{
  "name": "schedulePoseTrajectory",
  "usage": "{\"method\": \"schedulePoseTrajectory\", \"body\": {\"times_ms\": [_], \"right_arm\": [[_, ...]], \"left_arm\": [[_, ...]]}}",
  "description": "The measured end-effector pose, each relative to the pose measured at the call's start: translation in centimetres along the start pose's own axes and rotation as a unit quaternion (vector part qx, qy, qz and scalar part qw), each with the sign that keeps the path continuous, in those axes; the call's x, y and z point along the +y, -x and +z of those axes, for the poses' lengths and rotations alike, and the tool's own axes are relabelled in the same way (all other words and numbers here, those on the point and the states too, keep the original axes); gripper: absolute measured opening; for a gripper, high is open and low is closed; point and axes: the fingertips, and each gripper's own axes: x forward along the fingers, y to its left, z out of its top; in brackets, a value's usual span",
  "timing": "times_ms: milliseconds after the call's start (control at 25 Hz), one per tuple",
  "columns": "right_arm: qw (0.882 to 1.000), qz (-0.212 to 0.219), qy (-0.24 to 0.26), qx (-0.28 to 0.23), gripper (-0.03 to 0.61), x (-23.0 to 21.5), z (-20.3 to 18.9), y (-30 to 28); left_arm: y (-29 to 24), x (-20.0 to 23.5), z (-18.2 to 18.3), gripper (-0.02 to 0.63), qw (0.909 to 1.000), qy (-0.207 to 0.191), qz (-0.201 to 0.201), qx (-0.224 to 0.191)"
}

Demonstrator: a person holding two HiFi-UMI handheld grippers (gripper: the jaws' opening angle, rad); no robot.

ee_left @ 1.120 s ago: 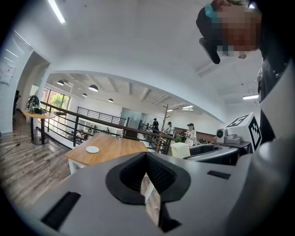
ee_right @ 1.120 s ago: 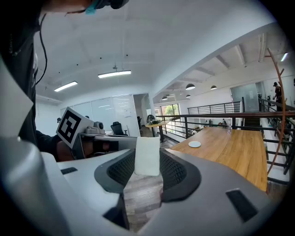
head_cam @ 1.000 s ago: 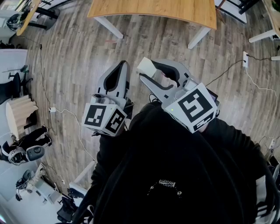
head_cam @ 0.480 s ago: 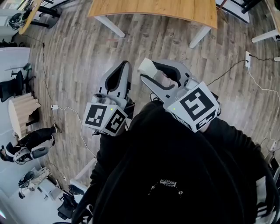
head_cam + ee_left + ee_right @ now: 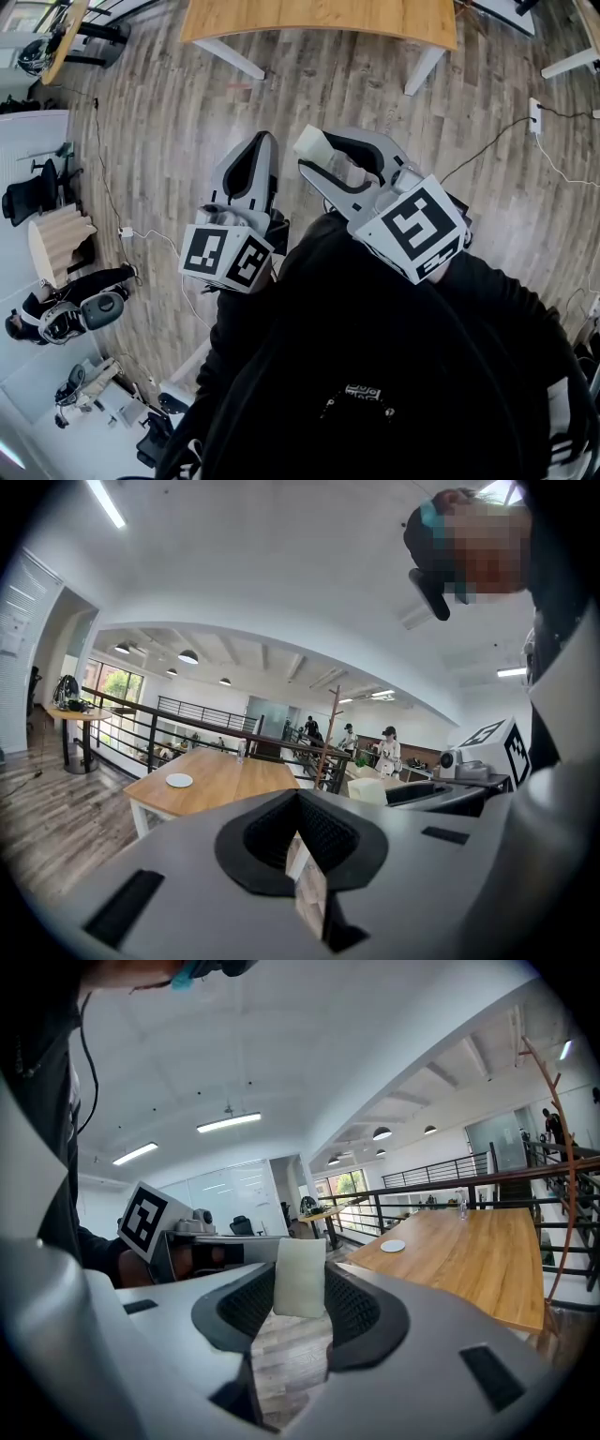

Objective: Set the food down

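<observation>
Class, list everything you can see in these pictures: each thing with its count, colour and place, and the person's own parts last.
food: one, white, between the right gripper's jaws
table: one, light wood top with white legs, ahead of the person
plate: one, white, on the table
railing: one, black, behind the table
floor: one, grey-brown planks, under everything
people: several, far off past the railing
left gripper: one, grey, jaws together, empty
right gripper: one, grey, closed on the food
top: one, black, on the person
</observation>
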Motion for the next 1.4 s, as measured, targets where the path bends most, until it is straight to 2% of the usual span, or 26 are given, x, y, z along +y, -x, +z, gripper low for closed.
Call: {"method": "schedulePoseTrajectory", "body": {"times_ms": [240,480,760,1040,1400], "right_arm": [[1.000,0.000,-0.002,-0.001,0.173,-0.8,-0.6,0.8],[1.000,-0.012,-0.001,-0.006,0.173,-1.3,-0.3,0.7],[1.000,-0.030,0.009,-0.002,0.173,-1.7,0.5,-1.3],[0.999,-0.046,0.025,-0.003,0.173,-2.4,1.9,-5.2],[0.998,-0.044,0.043,0.003,0.173,-1.8,4.6,-14.0]], "left_arm": [[-0.8,-1.0,-0.7,0.000,1.0000,-0.001,0.002,0.007],[-0.9,-0.3,-1.0,-0.003,0.9994,-0.009,0.027,0.020],[-1.8,1.1,-0.1,-0.002,1.0000,-0.006,-0.002,0.003],[-3.2,6.0,2.2,-0.002,0.9997,-0.005,-0.012,-0.020],[-3.9,14.2,5.1,-0.002,0.9991,-0.007,-0.022,-0.035]]}}
